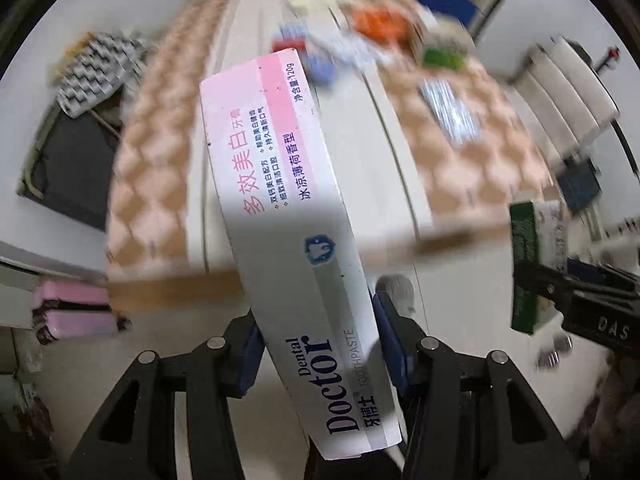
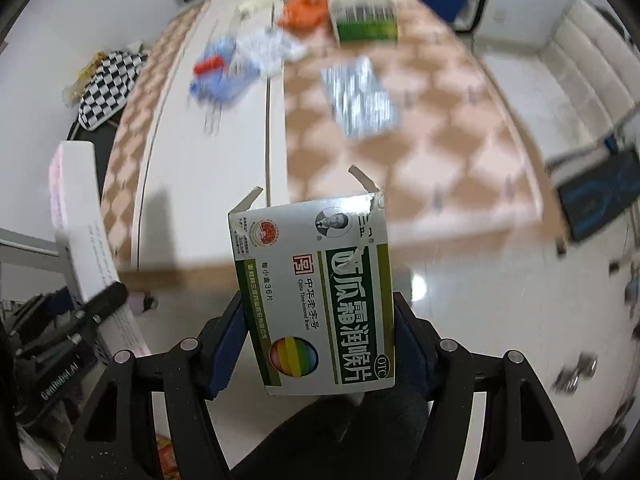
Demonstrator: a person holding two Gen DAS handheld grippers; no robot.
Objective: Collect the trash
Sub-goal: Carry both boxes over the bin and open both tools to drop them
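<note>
Here left gripper (image 1: 316,354) clamps toothpaste box (image 1: 288,208); right gripper (image 2: 320,344) clamps lozenge box (image 2: 320,296).

Table (image 2: 208,184) w/ blister pack (image 2: 360,98), boxes (image 2: 366,12)

Floor: we saw pale, glossy tiles (image 2: 500,320) catching the light.
Table: a white top (image 2: 208,184) carried a peach checked cloth (image 2: 432,160) to its near edge.
Wall: plain white (image 2: 80,20).
Seat: a white cushioned bench (image 1: 572,92) stood beyond the table's right edge.
</note>
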